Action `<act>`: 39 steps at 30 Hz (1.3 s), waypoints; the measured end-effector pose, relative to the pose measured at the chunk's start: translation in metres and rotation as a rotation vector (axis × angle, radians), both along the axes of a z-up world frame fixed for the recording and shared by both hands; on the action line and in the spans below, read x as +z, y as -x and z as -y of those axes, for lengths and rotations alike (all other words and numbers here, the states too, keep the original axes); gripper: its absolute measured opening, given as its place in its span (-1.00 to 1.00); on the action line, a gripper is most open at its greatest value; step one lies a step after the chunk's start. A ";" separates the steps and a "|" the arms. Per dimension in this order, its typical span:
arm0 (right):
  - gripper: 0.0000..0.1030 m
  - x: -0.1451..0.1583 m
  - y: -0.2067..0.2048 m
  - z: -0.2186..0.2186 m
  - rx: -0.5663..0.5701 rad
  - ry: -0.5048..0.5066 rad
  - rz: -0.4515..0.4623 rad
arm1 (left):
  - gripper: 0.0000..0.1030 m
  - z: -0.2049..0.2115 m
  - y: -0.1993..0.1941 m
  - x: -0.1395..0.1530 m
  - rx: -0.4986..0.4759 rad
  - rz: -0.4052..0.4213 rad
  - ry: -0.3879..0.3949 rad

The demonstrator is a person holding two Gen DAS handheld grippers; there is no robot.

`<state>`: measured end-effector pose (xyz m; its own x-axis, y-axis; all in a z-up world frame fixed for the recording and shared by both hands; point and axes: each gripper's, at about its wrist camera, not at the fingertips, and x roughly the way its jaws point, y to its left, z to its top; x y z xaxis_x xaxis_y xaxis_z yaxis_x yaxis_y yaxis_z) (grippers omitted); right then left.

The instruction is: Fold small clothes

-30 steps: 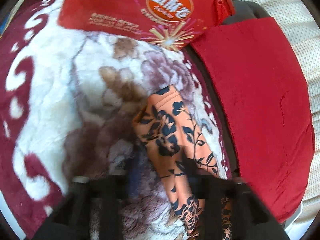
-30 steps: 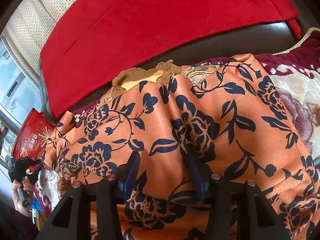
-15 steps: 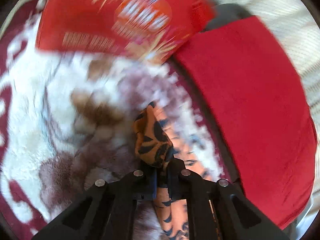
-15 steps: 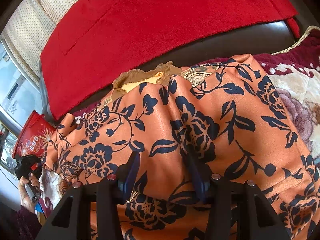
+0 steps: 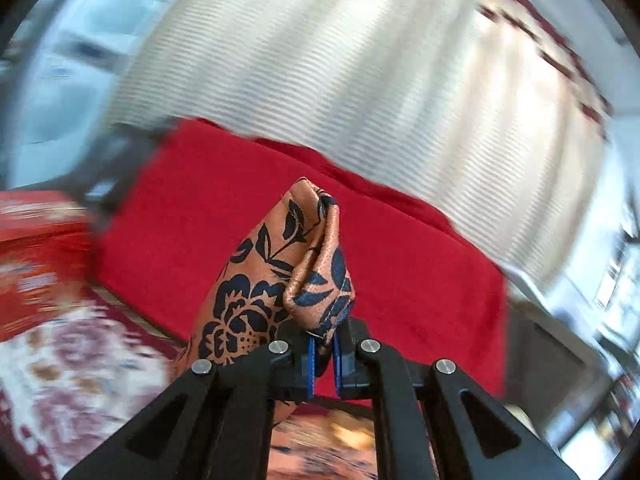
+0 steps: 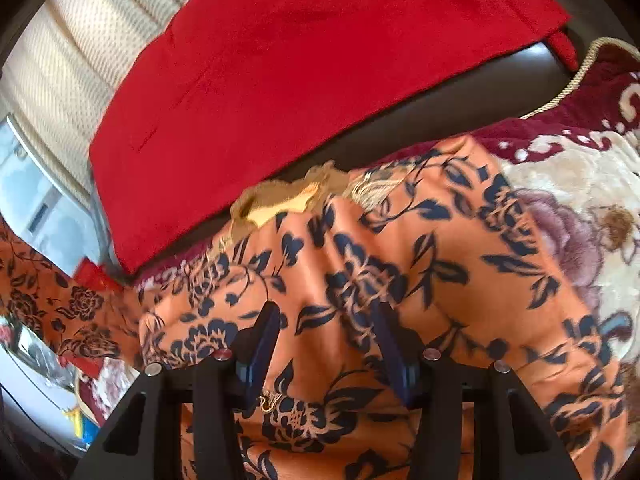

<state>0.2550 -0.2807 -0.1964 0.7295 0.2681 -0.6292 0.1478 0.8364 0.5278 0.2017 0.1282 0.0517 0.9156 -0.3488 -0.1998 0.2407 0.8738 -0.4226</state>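
A red cushion (image 6: 320, 60) fills the right wrist view from ten to two o'clock, lying against a dark sofa back (image 6: 460, 108). A plush floral blanket (image 6: 592, 208), maroon at the border with a cream cord edge, spreads at three o'clock. A cream curtain (image 6: 72, 64) hangs at ten o'clock, a window (image 6: 36, 208) beside it at nine. In the blurred left wrist view the curtain (image 5: 320, 60) covers twelve o'clock, the cushion (image 5: 192, 220) sits at centre, a red box (image 5: 36, 248) at nine, the blanket (image 5: 80, 360) at eight.
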 end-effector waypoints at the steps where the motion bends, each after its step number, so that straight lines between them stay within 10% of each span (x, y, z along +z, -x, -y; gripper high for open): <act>1: 0.02 0.004 0.003 0.007 -0.010 -0.011 0.012 | -0.87 0.021 -0.004 0.003 -0.056 -0.010 -0.020; 9: 0.05 0.024 0.034 0.109 -0.211 -0.170 0.118 | -0.86 0.213 -0.027 -0.032 -0.473 -0.196 -0.198; 14: 0.04 0.021 0.042 0.146 -0.237 -0.289 0.122 | -0.06 0.259 -0.031 -0.089 -0.677 -0.441 -0.177; 19: 0.22 0.018 0.037 0.145 -0.214 -0.350 0.117 | 0.34 0.197 -0.024 -0.102 -0.526 -0.395 -0.161; 28: 0.15 0.014 0.019 0.108 -0.123 -0.244 0.080 | 0.36 0.089 -0.060 -0.174 -0.007 -0.470 -0.303; 35: -0.06 0.000 -0.008 0.036 0.055 0.007 -0.091 | 0.37 0.086 -0.086 -0.254 0.002 -0.703 -0.470; 39: -0.15 -0.009 -0.013 0.016 0.062 0.152 -0.152 | 0.37 0.099 -0.079 -0.243 -0.004 -0.636 -0.563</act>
